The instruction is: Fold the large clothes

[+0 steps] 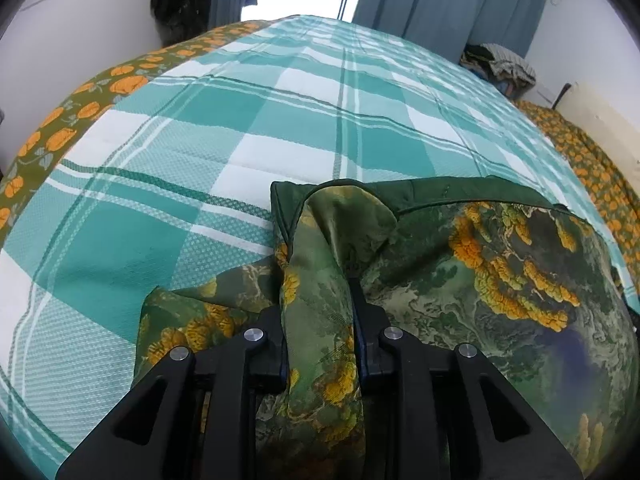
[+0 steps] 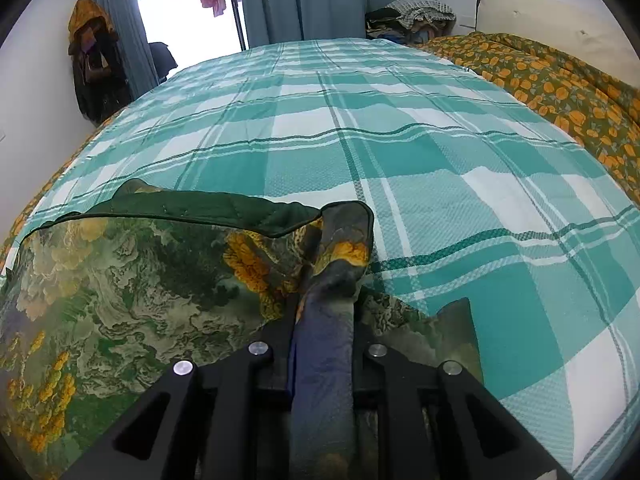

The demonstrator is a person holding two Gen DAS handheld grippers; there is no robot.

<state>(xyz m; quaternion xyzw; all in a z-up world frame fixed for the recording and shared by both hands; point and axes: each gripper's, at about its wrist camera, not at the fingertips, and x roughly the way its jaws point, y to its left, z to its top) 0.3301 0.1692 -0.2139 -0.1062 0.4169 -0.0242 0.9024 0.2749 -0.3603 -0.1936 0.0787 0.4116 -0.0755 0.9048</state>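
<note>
A large green garment [image 1: 480, 280] printed with yellow-orange flowers lies bunched on the near part of the teal checked bed cover [image 1: 240, 120]. Its dark green lining edge [image 1: 440, 192] is turned over along the far side. My left gripper [image 1: 320, 304] is shut on a bunched fold at the garment's left corner, and cloth drapes over the fingertips. In the right wrist view the same garment [image 2: 120, 288] spreads to the left. My right gripper [image 2: 324, 308] is shut on a fold at its right corner, where a bluish strip runs between the fingers.
The checked cover [image 2: 440, 160] stretches far ahead. An orange floral sheet [image 2: 560, 92] borders it, also seen along the left edge [image 1: 60, 136]. A pile of clothes [image 2: 412, 16] sits at the far corner. Blue-grey curtains [image 2: 320, 0] and hanging coats [image 2: 92, 60] line the far wall.
</note>
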